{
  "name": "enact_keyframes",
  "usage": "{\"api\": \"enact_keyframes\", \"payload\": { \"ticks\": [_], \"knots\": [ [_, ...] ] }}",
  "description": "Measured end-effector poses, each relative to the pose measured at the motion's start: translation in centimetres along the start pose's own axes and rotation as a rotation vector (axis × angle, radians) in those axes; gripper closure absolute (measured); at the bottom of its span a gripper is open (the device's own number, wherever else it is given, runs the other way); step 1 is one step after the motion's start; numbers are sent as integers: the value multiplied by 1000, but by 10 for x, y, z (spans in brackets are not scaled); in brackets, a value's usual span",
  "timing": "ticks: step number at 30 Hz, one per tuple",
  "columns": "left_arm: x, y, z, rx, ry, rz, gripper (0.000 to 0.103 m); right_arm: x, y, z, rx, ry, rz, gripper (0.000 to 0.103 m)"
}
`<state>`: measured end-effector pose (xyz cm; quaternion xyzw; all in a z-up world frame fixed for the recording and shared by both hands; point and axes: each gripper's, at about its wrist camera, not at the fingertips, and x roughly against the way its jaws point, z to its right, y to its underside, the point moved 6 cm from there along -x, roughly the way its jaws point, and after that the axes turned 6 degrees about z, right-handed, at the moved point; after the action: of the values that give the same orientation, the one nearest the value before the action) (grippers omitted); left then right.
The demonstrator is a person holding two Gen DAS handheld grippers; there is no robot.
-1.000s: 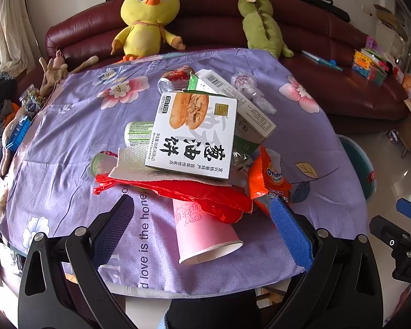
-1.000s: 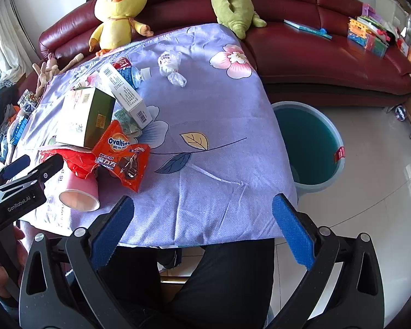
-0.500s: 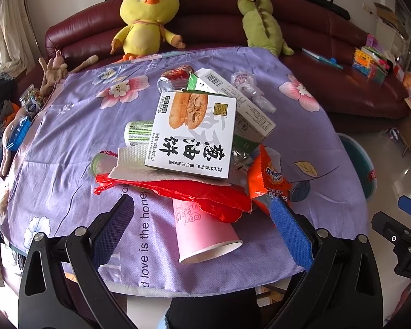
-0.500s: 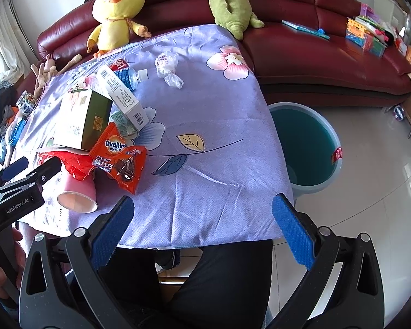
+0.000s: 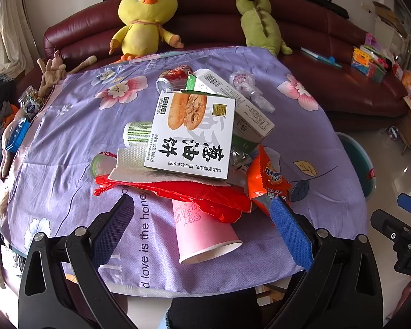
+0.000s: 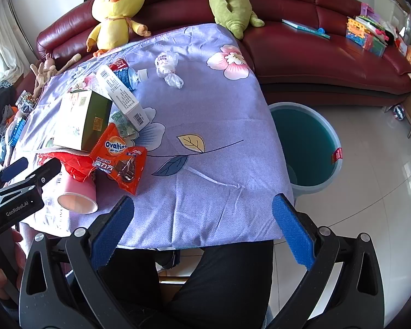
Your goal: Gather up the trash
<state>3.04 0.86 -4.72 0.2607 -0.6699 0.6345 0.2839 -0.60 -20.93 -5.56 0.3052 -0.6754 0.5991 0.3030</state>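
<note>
The left gripper (image 5: 202, 230) hangs spread wide, empty, over the near table edge; a pink cup (image 5: 202, 233) lies on its side between its fingers, under a red wrapper (image 5: 178, 192). The right gripper (image 6: 202, 230) is also spread and empty, with the bin (image 6: 307, 145) at its 1 o'clock and the trash pile (image 6: 96, 126) at 10 o'clock.

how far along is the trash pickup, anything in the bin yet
Nothing looks done: the teal bin shows no trash inside. Nothing is in hand; the left gripper and right gripper both have open, empty jaws. Left: the whole pile, including the pink cup, Ovaltine packet and food box.
</note>
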Motion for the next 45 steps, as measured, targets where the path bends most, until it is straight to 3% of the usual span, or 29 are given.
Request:
{"api": "enact_keyframes", "payload": {
  "ticks": [20, 26, 35, 45],
  "knots": [
    [-3, -1, -5, 2, 2, -13, 3, -2, -1, -1, 2, -2, -6, 6],
    [-17, -1, -24, 34, 75, -71, 4, -6, -7, -2, 19, -9, -6, 6],
    [-29, -15, -46, -9, 53, -86, 4, -24, -11, -4, 29, -34, -32, 6],
    [-55, -38, -68, -106, 103, -135, 4, -51, -35, -16, 65, -75, -77, 6]
  ]
}}
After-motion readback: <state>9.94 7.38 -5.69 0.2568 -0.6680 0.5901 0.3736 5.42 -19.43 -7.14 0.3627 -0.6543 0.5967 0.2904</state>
